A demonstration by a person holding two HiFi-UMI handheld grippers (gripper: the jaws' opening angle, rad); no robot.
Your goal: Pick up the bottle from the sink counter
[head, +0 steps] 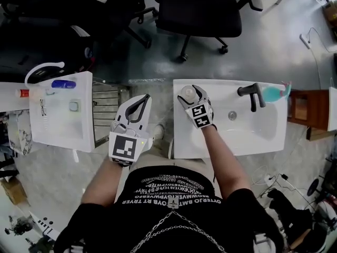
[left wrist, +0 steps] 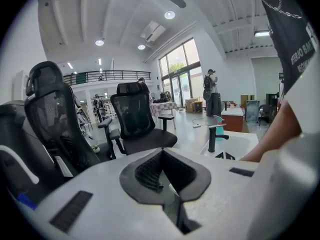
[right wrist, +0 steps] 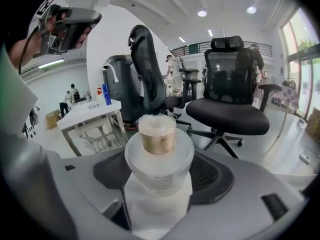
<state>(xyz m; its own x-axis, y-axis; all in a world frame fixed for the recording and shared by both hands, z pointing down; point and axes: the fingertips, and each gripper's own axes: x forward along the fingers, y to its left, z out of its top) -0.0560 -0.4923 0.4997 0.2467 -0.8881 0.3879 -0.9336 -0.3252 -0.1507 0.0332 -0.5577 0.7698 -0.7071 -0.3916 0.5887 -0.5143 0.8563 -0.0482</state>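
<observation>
A frosted white bottle (head: 188, 92) with a tan band under its pale cap (right wrist: 157, 134) stands upright on the far left corner of the white sink counter (head: 181, 136). My right gripper (head: 190, 90) reaches over that corner with its jaws on either side of the bottle, and the black pads (right wrist: 215, 176) flank its round body. The jaws stand wide and the bottle rests on the counter. My left gripper (head: 144, 97) hangs in the gap left of this counter, its jaws (left wrist: 162, 156) shut and holding nothing.
A black faucet (head: 251, 93) and a teal item (head: 274, 93) stand at the back of the basin. A second white sink unit (head: 58, 120) with a blue tube (head: 63, 84) is to the left. Black office chairs (head: 200, 9) stand beyond the counters.
</observation>
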